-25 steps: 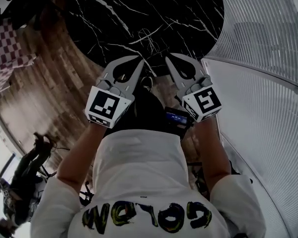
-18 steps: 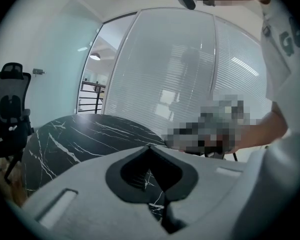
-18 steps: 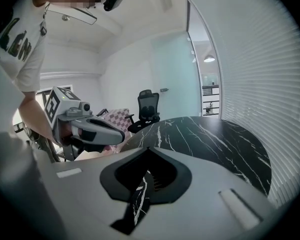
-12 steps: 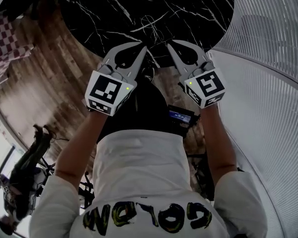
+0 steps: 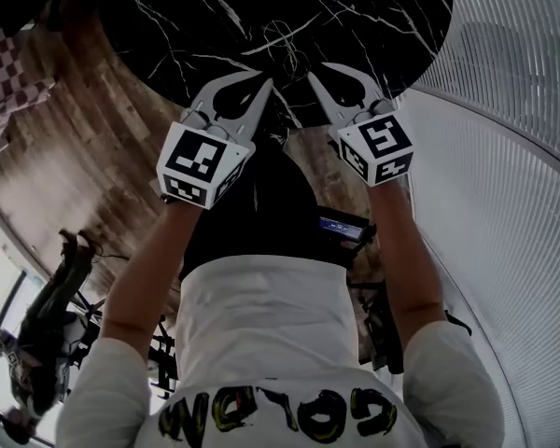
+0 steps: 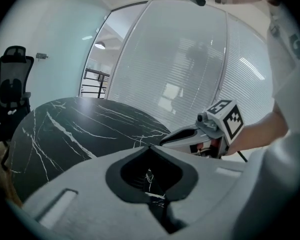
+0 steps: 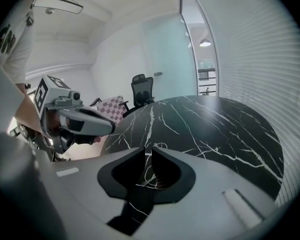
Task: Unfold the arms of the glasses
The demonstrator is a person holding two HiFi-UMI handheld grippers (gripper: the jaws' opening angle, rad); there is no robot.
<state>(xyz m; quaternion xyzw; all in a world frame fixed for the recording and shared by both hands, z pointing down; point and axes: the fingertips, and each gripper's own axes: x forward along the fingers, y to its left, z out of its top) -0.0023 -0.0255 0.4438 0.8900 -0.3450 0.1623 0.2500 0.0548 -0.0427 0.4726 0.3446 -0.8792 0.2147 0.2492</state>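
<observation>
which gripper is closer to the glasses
Right. The right gripper, jaws just opening and empty, sits just right of the glasses; the left gripper is lower-left, slightly farther.

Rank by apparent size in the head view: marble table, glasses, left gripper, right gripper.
1. marble table, largest by far.
2. left gripper and right gripper: nearly alike. The left looks slightly bigger but may just be nearer the camera, so they are not ranked.
3. glasses, a thin wire outline on the table.
</observation>
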